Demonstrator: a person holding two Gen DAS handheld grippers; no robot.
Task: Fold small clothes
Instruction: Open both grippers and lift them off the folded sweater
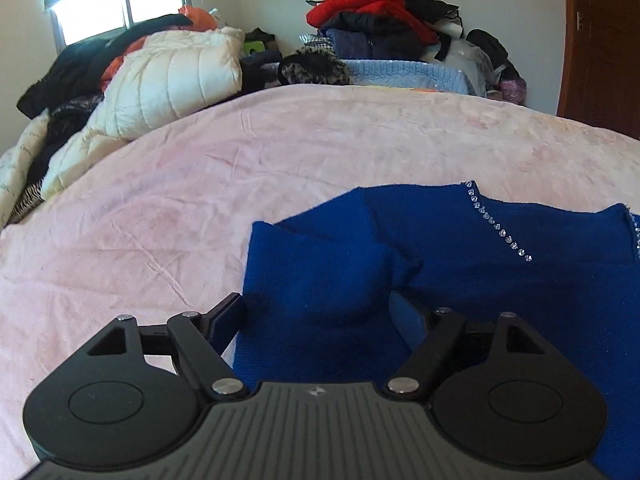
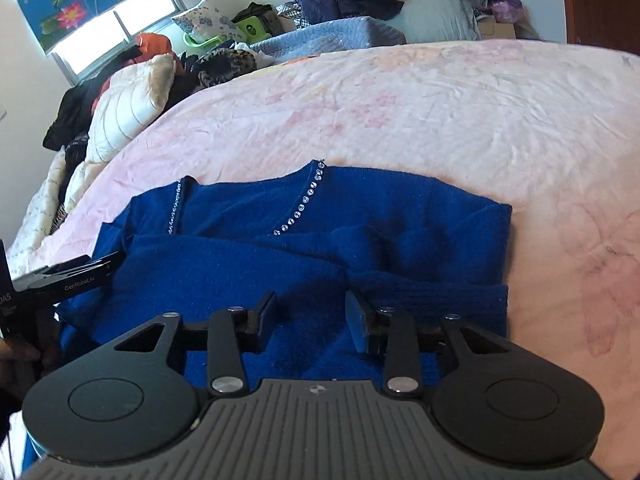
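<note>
A blue sweater (image 2: 304,240) lies on the pink blanket (image 2: 460,120) of a bed, partly folded, with a sleeve laid across its body. A line of small shiny stones runs along the neckline.

The left gripper (image 1: 318,312) is above the near edge of the sweater. Its jaws stand wide apart, and a soft bulge of blue cloth sits between them – the pads do not press on it, so nothing is held.

The right gripper (image 2: 310,320) is over the lower part of the sweater, near the ribbed hem. Its jaws are partly open, with a clear gap and only flat cloth below them – it holds nothing.

In the right wrist view, the left gripper shows at the left edge, beside the sweater.

Behind the bed are a white quilted jacket (image 1: 168,80) and a pile of clothes (image 1: 380,20).
</note>
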